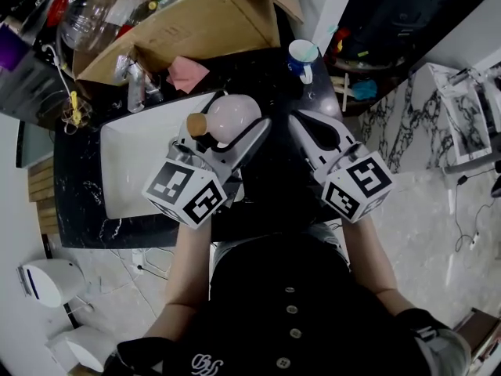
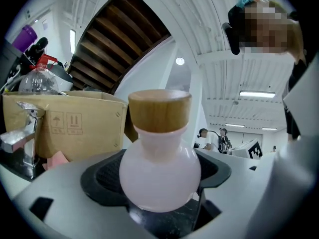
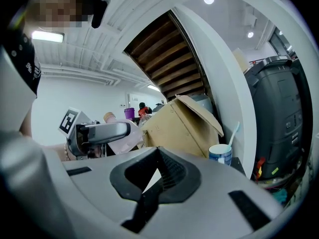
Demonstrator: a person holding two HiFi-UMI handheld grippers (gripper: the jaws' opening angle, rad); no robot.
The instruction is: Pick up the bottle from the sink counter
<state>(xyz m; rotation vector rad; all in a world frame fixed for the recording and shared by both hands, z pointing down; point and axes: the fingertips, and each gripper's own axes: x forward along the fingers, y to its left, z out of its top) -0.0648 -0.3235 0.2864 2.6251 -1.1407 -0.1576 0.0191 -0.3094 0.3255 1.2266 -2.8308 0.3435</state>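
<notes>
One pink, wooden-capped bottle (image 2: 159, 173) is clamped in the left gripper (image 1: 225, 135) over the right rim of the sink (image 1: 133, 171), apparently lifted clear, though its base is hidden. Finishing the pick-up calls for a steady squeeze on its round belly. One right gripper (image 1: 307, 125), jaws shut on nothing, hovers right of the sink, and one cup (image 1: 302, 56) stands behind.

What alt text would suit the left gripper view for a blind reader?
A round pale-pink bottle with a wooden cap is clamped between the left gripper's jaws. Behind it stand a cardboard box and a chrome tap.
</notes>
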